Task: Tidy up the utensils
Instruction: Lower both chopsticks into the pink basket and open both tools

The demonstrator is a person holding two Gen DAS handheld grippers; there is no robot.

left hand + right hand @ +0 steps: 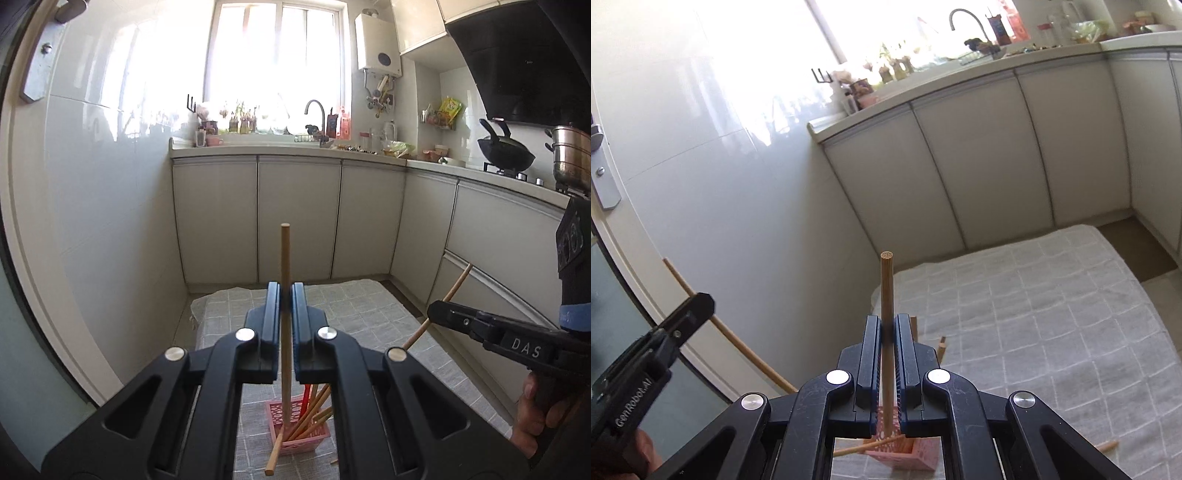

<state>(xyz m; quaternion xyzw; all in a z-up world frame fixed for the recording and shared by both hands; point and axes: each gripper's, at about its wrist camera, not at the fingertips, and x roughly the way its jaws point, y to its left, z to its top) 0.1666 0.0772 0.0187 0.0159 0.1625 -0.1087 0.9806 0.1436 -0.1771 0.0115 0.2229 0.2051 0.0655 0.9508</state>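
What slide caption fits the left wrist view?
Left gripper clamps an upright chopstick above the pink basket.

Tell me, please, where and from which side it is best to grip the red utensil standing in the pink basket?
Grip the red utensil on its upper shaft, above the pink basket, coming from above. It leans among wooden chopsticks whose lower ends are crowded inside, so probably only the top part is free.

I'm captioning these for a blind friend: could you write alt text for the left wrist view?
The left gripper is shut on an upright wooden chopstick above a pink basket of chopsticks on a grey checked cloth. At the right edge, the right gripper holds another chopstick; kitchen cabinets and a bright window lie beyond.
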